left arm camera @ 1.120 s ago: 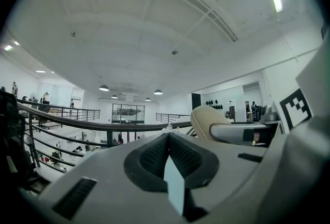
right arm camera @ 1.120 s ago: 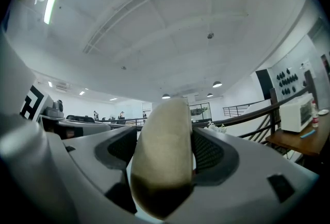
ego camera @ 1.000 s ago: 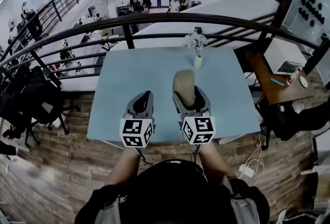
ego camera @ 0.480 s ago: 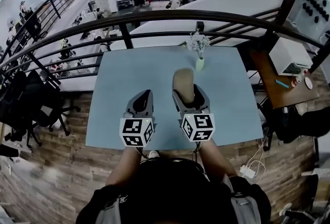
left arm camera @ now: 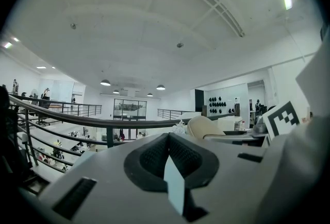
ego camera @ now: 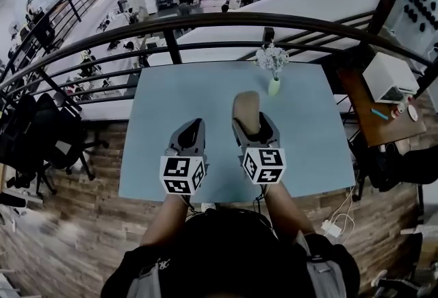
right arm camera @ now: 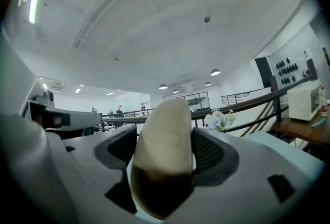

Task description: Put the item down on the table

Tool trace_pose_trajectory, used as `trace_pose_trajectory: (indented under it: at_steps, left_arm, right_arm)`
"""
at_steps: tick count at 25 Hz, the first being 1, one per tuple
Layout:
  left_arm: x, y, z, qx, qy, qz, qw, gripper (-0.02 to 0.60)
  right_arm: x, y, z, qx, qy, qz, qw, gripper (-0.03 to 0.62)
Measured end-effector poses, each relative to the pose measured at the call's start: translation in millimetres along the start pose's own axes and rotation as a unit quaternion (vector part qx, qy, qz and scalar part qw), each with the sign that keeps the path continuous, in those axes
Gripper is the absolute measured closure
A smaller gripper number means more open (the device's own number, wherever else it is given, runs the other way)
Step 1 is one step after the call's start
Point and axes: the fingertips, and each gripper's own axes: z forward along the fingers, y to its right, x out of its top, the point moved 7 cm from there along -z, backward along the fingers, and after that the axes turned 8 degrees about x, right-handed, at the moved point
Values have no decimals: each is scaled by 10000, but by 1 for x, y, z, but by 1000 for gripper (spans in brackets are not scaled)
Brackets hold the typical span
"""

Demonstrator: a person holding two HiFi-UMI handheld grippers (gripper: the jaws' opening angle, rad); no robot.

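A beige, rounded oblong item (ego camera: pixel 246 109) stands on end between the jaws of my right gripper (ego camera: pixel 250 127), which is shut on it above the light blue table (ego camera: pixel 178 94). In the right gripper view the item (right arm camera: pixel 165 151) fills the space between the dark pads. My left gripper (ego camera: pixel 191 132) hovers beside it, to the left. Its jaws are shut with nothing between them (left arm camera: pixel 167 155). The left gripper view also catches the beige item (left arm camera: pixel 203 127) off to the right.
A small vase of white flowers (ego camera: pixel 272 65) stands at the table's far edge, just beyond the item. A black railing (ego camera: pixel 205 21) runs behind the table. A brown side table with a white box (ego camera: pixel 387 77) is at the right, and a dark chair (ego camera: pixel 41 132) at the left.
The head view has shifted slightly, so the table and vase sit a little further right. Both grippers hold nearly the same place, and the item stays in the right one.
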Motion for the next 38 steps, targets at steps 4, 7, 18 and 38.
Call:
trace_pose_trajectory:
  at_steps: [4, 7, 18, 38]
  left_arm:
    - [-3, -9, 1, 31, -29, -32, 10000, 568]
    - [-8, -13, 2, 59, -70, -76, 9999, 568]
    - [-11, -31, -3, 368, -114, -125, 9992, 568]
    - [-15, -73, -18, 839, -245, -87, 9961, 568]
  right_arm:
    - [-15, 3, 14, -39, -231, 47, 9997, 253]
    - [-35, 5, 28, -57, -515, 154, 9985, 253]
    - [-109, 12, 72, -33, -1515, 407, 9876, 253]
    - [-217, 5, 102, -91, -2833, 578, 9572, 253]
